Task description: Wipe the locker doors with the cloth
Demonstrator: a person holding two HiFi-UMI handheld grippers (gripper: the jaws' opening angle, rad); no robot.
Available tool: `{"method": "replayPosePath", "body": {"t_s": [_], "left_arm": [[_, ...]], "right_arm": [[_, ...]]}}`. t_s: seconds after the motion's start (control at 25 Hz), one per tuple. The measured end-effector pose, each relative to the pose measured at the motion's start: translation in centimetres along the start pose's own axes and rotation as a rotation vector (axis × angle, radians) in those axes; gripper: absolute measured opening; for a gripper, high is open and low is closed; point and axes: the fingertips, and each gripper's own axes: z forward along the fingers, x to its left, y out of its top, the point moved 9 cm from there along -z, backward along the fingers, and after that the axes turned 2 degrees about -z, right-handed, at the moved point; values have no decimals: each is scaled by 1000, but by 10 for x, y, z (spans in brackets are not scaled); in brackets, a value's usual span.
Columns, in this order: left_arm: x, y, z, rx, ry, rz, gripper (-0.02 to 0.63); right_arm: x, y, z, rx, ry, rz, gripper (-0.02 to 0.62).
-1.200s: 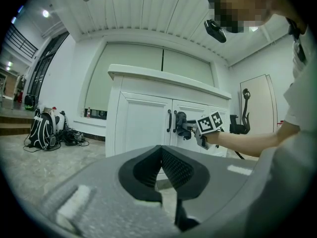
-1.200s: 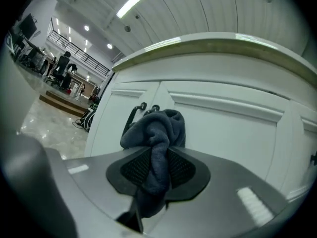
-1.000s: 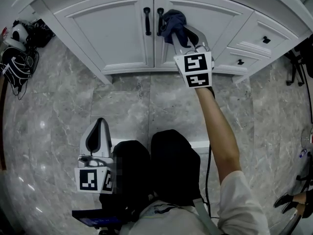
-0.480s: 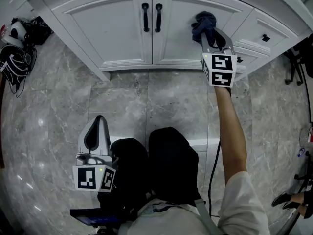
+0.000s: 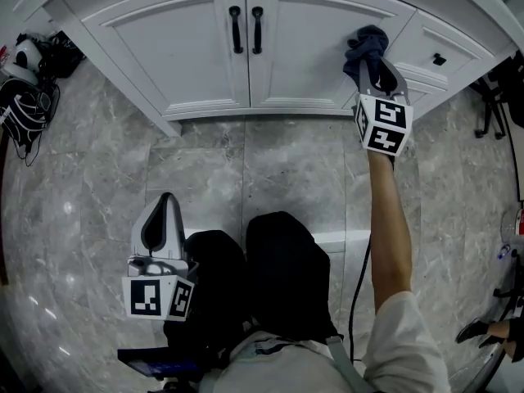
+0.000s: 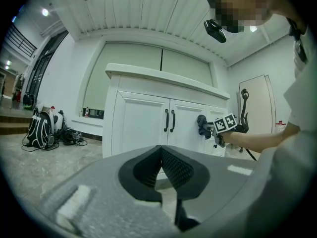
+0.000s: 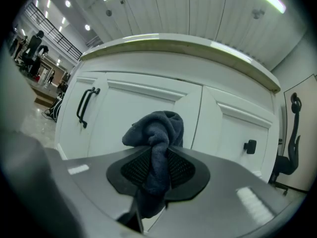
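Clamping the dark cloth (image 7: 156, 128) between its ribbed pads (image 7: 133, 168), the right gripper (image 7: 157, 157) has just tightened a little. A bunched wad stands out past the jaw tips and a tail hangs below. The left gripper (image 6: 161, 150) is closed on nothing, its tips meeting.

Taking the paired black handles (image 5: 246, 29) as the mark, the cloth sits well to their right, at the outer edge of the right-hand door (image 5: 303, 47) and seemingly against it. The left-hand door (image 5: 180, 47), on the handles' other side, has nothing near it. No streak or damp patch shows on either panel, so what is already wiped cannot be read. With the cloth only at that edge, I judge the job partway at best.

Only the right gripper view shows the pinch itself, and a drawer knob (image 7: 249, 146) further right of the handles. The head view alone shows the left gripper low over the floor (image 5: 82, 219), well below the handles. The left gripper view gives height: the cloth is roughly level with them.
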Motion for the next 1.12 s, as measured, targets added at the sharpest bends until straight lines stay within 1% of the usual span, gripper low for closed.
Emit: {"method": "replayPosePath", "body": {"t_s": [0.12, 0.32, 0.44, 0.56, 0.68, 0.76, 0.96, 1.12], "left_arm": [[0, 0, 2, 1, -3, 1, 2], [-1, -1, 2, 7, -6, 4, 2], [0, -2, 0, 10, 0, 7, 2], [3, 0, -2, 8, 7, 11, 2], [4, 0, -3, 10, 13, 12, 2], [5, 1, -3, 12, 18, 11, 2], [7, 4, 0, 7, 18, 12, 2], [7, 3, 1, 9, 19, 15, 2]], "right_arm": [[19, 8, -16, -56, 45, -13, 88], [90, 17, -26, -118, 215, -91, 89], [130, 9, -19, -115, 312, -105, 90], [161, -7, -4, -69, 372, -114, 91], [179, -17, 16, -24, 403, -127, 91], [183, -20, 28, -5, 406, -123, 91], [181, -20, 41, 0, 404, -119, 91], [170, -26, 42, 16, 374, -115, 91]]}}
